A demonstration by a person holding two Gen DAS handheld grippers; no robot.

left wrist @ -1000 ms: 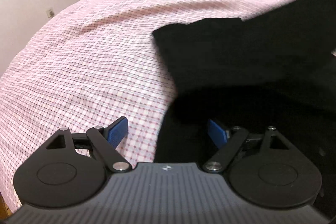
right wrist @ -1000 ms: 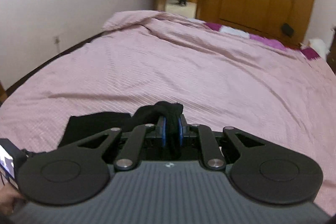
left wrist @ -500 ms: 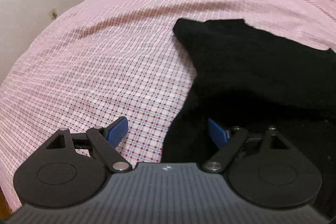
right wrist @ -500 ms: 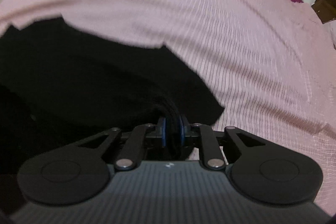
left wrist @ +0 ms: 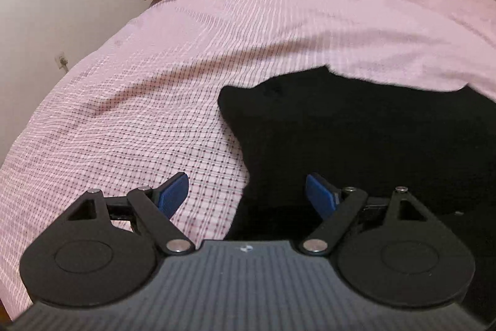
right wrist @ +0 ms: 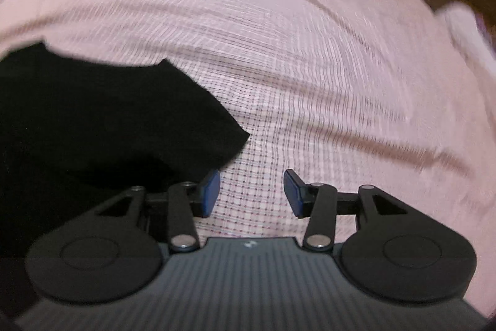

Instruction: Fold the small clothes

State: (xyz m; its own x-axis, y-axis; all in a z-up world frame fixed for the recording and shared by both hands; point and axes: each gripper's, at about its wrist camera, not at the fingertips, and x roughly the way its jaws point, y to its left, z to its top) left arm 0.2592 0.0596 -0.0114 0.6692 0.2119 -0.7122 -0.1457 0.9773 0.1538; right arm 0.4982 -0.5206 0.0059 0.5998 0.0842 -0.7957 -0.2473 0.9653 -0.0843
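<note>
Both claws stand released over a bed: the left claw (left wrist: pixel 246 193) straddles the near left edge of a black, soft knit garment (left wrist: pixel 356 138), while the right claw (right wrist: pixel 251 193) hovers over bare pink checked bedspread (right wrist: pixel 310 82), just beside the garment's right corner. The garment lies spread flat on the bedspread. Light and limp, it likely sags wherever unsupported; corners and hems look like the surest places to pinch. Half a second earlier the right claw was clenched on a bunch of the black fabric; it has since let go.
</note>
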